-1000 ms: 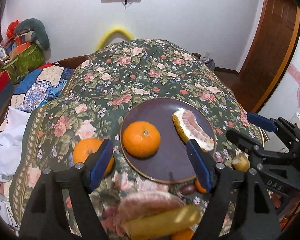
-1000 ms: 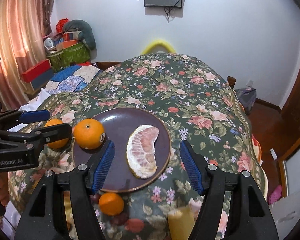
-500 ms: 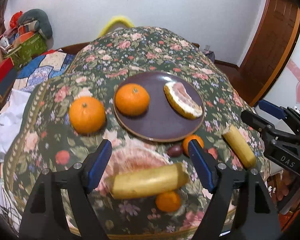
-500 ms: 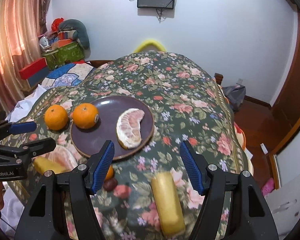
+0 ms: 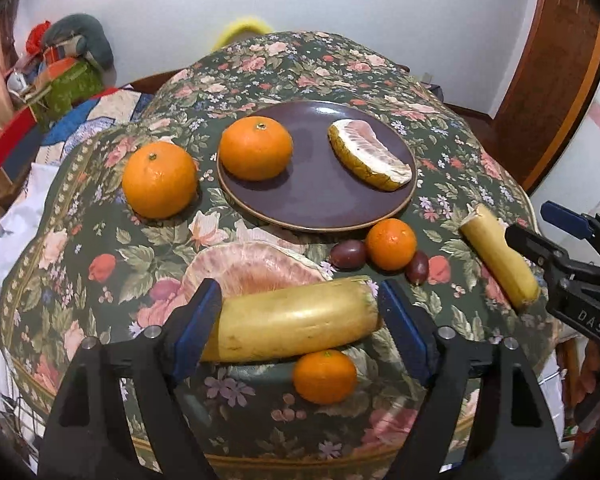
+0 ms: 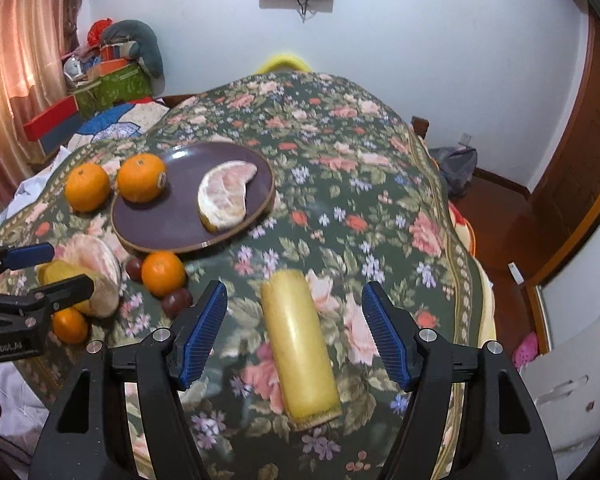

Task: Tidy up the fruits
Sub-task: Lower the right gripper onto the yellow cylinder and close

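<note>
**fruitbowl_fan:** ok so where's everything sitting? Dark purple round plate on the floral-cloth desk holds one big orange and a peeled pomelo wedge. Loose on the cloth: another large orange just left of the plate, a small orange with two dark maroon little fruits beside it near the plate's front rim, a second small orange at the near edge, a pink pomelo half, and two pale yellow cylinder-shaped fruit pieces.

**gripperguy:** both are spread wide, pinching nothing. The left hand-held gripper has the bigger yellow cylinder lying crosswise right between its blue pads, long axis running pad to pad, so closing would squeeze it end-on. Awkward, I'd guess.

**fruitbowl_fan:** and the right one?

**gripperguy:** the right hand-held gripper is lined up better: the other yellow cylinder points straight away along the fingers, centred in the gap, not touching either pad. Closing would catch its sides. My bet is the right goes first, then carries it left and away toward the plate.
</note>
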`<control>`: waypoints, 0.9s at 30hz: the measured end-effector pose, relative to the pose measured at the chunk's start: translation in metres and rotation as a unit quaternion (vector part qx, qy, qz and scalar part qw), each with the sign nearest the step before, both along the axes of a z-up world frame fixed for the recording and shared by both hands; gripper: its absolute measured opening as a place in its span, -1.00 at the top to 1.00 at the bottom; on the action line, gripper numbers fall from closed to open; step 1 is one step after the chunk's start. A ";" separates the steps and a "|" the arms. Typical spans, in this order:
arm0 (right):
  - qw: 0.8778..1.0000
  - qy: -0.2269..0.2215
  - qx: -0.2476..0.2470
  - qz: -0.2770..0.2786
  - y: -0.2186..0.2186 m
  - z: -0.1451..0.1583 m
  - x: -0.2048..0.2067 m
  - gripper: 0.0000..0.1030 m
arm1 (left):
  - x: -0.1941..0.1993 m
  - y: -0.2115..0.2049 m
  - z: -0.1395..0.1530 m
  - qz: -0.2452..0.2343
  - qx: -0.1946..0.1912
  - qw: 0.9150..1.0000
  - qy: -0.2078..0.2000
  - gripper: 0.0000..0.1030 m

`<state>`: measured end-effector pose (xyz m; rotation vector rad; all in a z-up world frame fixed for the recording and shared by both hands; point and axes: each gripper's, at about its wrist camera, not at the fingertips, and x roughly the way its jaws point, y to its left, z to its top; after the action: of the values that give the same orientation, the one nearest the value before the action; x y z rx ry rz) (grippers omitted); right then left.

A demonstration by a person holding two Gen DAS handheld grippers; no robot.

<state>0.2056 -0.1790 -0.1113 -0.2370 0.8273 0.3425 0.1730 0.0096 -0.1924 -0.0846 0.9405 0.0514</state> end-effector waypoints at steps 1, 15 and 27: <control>1.000 0.003 -0.001 -0.001 -0.001 -0.003 -0.001 -0.29 | 0.000 0.001 0.000 -0.001 0.000 1.000 -0.002 -0.59; 0.999 0.032 -0.003 -0.004 -0.008 -0.024 -0.008 -0.29 | -0.009 0.023 0.001 0.005 0.012 1.000 0.001 -0.72; 0.999 0.032 -0.004 -0.011 -0.010 -0.031 -0.007 -0.29 | -0.037 -0.004 0.002 -0.019 -0.042 0.999 0.000 -0.34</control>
<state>0.1985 -0.1891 -0.1426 -0.2249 0.8944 0.3267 0.1359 0.0061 -0.1907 -0.1443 0.9439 -0.0236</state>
